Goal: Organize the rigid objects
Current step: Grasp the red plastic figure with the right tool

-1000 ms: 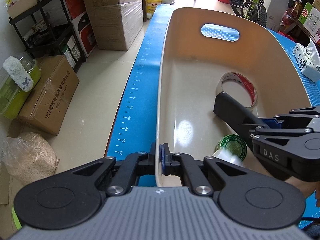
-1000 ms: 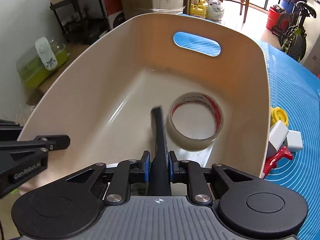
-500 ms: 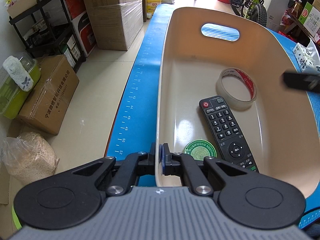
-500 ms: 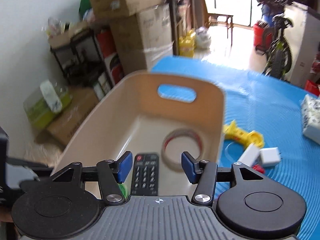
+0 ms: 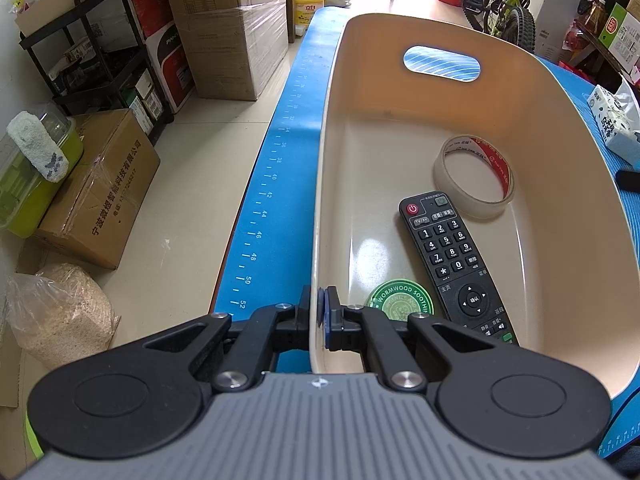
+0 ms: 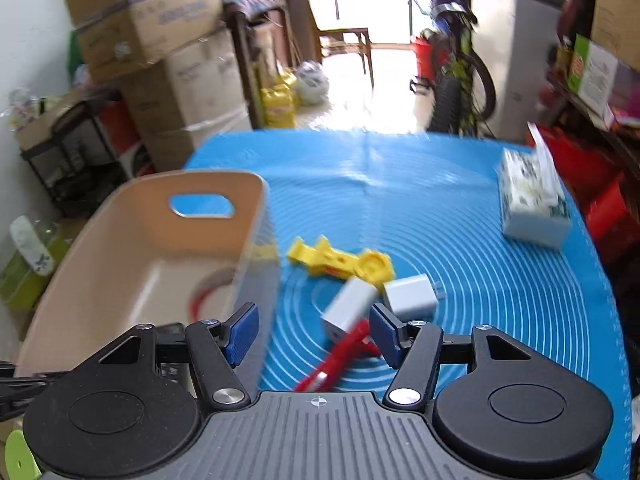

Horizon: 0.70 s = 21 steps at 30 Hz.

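At the worktop's left edge, the left hand-held gripper [image 5: 319,316] is clamped on the near rim of the beige bin [image 5: 560,168], its pads pressed tight against the thin wall. Inside the bin lie a green round tin [image 5: 400,300] nearest the gripped rim, a black remote [image 5: 452,260] beside it, and a tape roll [image 5: 474,178] toward the handle end, touching the remote's top corner.

To the right of the bin, on the blue mat [image 6: 480,280], the right hand-held gripper [image 6: 314,334] hangs with its jaws opening and nothing pressed between the pads. Below it lie a red tool [image 6: 340,356], a white block [image 6: 348,308] and a white charger [image 6: 412,294], close together. A yellow toy [image 6: 340,262] sits just beyond them. A tissue pack [image 6: 530,200] stands near the worktop's right edge.
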Each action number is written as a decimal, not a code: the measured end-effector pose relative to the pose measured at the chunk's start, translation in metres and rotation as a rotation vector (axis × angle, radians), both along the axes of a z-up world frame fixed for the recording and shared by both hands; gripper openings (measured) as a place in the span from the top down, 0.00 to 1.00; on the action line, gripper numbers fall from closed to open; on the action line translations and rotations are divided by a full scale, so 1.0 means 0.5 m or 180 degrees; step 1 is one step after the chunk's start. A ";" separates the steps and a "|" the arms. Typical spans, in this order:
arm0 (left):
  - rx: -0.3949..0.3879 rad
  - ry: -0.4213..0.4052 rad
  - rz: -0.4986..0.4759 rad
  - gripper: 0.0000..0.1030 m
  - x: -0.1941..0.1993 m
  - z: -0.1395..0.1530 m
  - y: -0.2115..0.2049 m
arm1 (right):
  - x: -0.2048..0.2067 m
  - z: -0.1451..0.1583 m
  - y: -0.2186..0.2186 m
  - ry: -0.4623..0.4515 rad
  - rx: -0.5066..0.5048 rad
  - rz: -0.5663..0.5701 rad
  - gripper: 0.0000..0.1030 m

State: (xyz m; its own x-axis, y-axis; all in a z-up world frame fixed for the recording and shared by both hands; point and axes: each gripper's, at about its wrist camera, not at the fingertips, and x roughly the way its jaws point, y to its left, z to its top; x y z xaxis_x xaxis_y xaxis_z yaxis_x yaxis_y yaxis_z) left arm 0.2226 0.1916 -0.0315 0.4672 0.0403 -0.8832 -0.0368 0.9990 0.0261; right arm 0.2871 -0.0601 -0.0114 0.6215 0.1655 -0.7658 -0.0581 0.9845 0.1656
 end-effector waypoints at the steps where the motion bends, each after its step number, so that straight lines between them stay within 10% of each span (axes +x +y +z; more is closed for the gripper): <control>1: 0.0000 0.0000 0.0002 0.94 0.000 0.000 0.000 | -0.001 -0.017 -0.012 0.0074 0.0051 -0.0018 0.33; 18: 0.0000 -0.0005 -0.0011 0.94 -0.002 0.001 0.002 | 0.050 -0.180 0.003 0.0796 0.0385 -0.0354 0.43; 21: -0.0002 -0.0001 -0.0013 0.94 -0.001 0.001 0.003 | 0.047 -0.178 0.011 0.0754 0.0353 -0.0355 0.58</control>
State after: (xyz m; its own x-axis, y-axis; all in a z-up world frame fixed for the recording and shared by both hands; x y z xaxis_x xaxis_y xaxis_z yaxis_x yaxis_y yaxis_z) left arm 0.2220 0.1930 -0.0312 0.4676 0.0379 -0.8831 -0.0329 0.9991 0.0255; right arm 0.3104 -0.0548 -0.1006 0.4464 0.1970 -0.8729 0.1027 0.9577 0.2687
